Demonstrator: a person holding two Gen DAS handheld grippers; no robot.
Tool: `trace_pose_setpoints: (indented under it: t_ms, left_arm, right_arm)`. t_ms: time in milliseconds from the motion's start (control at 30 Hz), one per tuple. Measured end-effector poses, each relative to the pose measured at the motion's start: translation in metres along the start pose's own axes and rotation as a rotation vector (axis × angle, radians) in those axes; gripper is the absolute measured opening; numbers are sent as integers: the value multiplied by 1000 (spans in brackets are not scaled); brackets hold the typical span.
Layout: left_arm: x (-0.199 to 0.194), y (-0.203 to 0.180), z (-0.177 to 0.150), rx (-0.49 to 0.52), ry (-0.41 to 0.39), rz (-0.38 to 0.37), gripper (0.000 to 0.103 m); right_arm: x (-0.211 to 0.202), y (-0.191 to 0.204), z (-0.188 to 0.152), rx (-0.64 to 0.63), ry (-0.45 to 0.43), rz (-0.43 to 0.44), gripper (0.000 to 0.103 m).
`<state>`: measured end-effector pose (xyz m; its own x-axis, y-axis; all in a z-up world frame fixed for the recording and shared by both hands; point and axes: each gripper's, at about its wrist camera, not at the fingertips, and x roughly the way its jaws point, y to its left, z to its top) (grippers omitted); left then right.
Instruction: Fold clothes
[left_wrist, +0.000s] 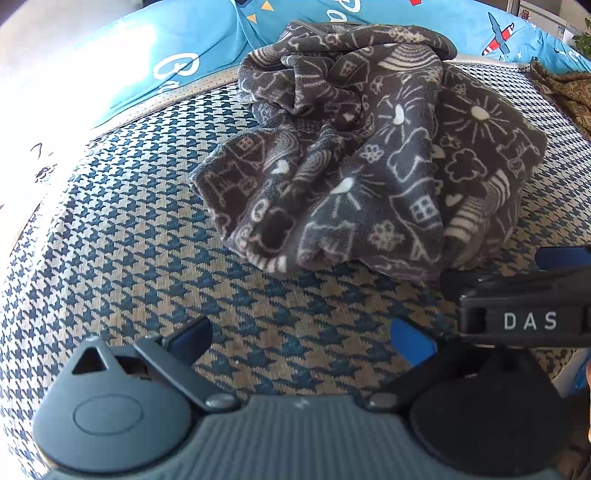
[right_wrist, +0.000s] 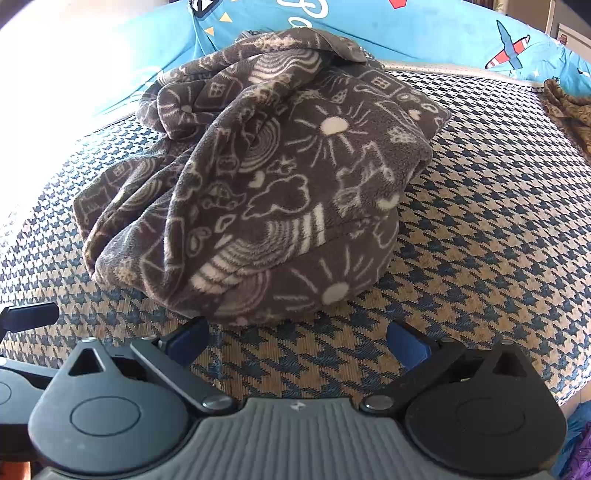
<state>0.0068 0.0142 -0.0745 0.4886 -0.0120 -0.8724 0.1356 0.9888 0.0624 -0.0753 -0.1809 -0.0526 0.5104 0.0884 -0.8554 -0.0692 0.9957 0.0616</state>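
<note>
Lying crumpled on houndstooth mat (left_wrist: 129, 240): 1 grey fleece garment (left_wrist: 362, 155). Hovering just before it, fingers spread wide, gripping nothing: left gripper (left_wrist: 310, 339), right gripper (right_wrist: 299, 339).

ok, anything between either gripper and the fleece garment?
Nothing visible. Both the left gripper and the right gripper are open, with only bare houndstooth mat before the crumpled fleece garment. The brown patterned cloth lies off at the far right.

A crumpled grey fleece (right_wrist: 258, 177) with pale doodles lies heaped on the houndstooth mat (right_wrist: 480, 229). The right gripper (right_wrist: 299, 341) hovers just before its near edge, 2 fingers (right_wrist: 186, 341) spread wide, holding nothing. Blue bedding (right_wrist: 424, 33) lies behind.
</note>
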Motion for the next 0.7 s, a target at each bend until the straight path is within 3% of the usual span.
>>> trace_pose_setpoints:
  t_ms: [700]
  left_arm:
    - [-31,-20,-27,-7,0,7,103]
  right_arm:
    - [4,3,5,1,0,-6,103]
